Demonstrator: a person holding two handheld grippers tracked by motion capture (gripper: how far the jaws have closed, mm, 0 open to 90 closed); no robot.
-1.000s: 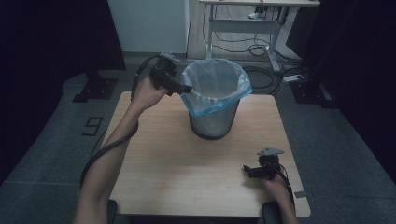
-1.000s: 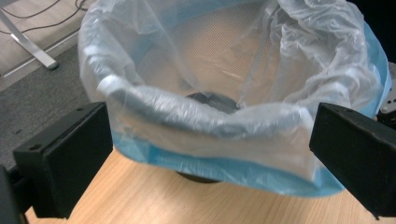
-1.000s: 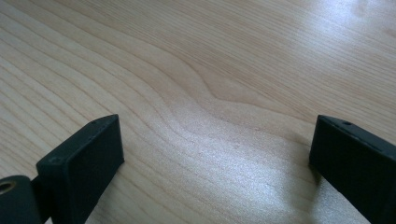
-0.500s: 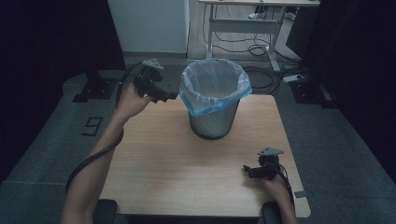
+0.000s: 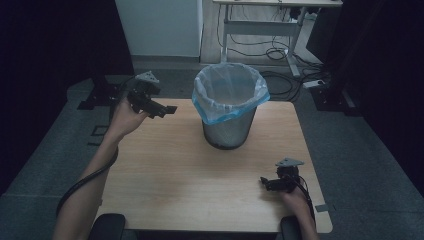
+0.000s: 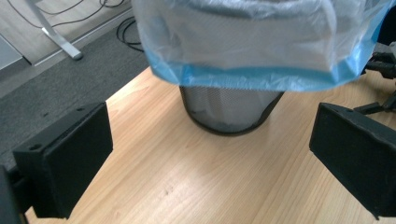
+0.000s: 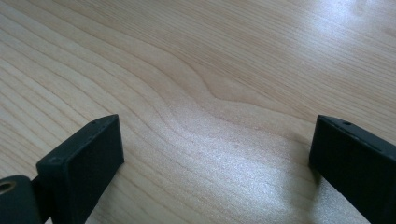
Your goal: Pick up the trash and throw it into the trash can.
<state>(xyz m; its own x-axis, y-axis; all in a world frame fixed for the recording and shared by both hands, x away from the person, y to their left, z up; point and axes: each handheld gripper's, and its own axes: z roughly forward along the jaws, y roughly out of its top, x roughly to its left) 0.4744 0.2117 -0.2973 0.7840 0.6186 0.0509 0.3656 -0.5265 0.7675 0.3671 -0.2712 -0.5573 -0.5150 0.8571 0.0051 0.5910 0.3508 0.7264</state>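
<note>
Facing the bin (image 6: 233,112), the left gripper (image 5: 162,109) hangs wide, empty, above the counter (image 5: 175,180). The right gripper (image 5: 270,183) rests wide, empty. Approach the liner (image 5: 230,95) level, avoiding snags.

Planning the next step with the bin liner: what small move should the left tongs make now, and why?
Probably rest the left tongs on the table: they hang open and empty beside the bin, whose blue-edged liner already looks folded over the rim.
</note>
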